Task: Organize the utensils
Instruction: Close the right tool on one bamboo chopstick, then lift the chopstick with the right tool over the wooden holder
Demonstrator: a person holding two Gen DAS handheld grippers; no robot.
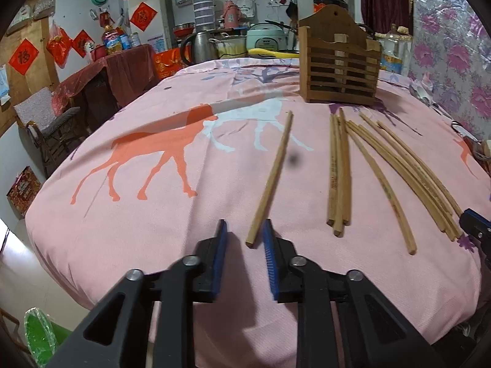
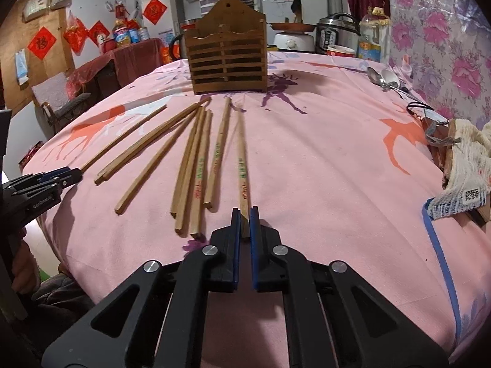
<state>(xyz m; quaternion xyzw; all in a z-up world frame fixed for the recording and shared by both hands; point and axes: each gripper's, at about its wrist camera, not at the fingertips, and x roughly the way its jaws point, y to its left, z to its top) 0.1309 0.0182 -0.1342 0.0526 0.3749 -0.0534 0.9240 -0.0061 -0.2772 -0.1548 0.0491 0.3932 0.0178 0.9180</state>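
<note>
On the pink cloth covering the tabletop, nearly all of the work remained. The wooden holder stood upright at the far end, and through its slats I could make out nothing inside it, though I could not be sure of the back. Every chopstick I could see lay flat on the cloth between me and the holder: one lone chopstick off to my left, a tight bundle of three beside it, and a looser fan of chopsticks further right. Some spoons lay well apart near the flowered wall, untouched as well.

My right hand-held gripper had its jaws drawn nearly together on the near end of the rightmost chopstick, the one with green and red print, which rested along the cloth and pointed towards the holder. I judged this the first pick, with the lift not yet begun.

My left hand-held gripper hung spread wide, holding nothing; the butt of the lone chopstick lay just ahead, between its blue pads, touching neither as far as I could tell.
</note>
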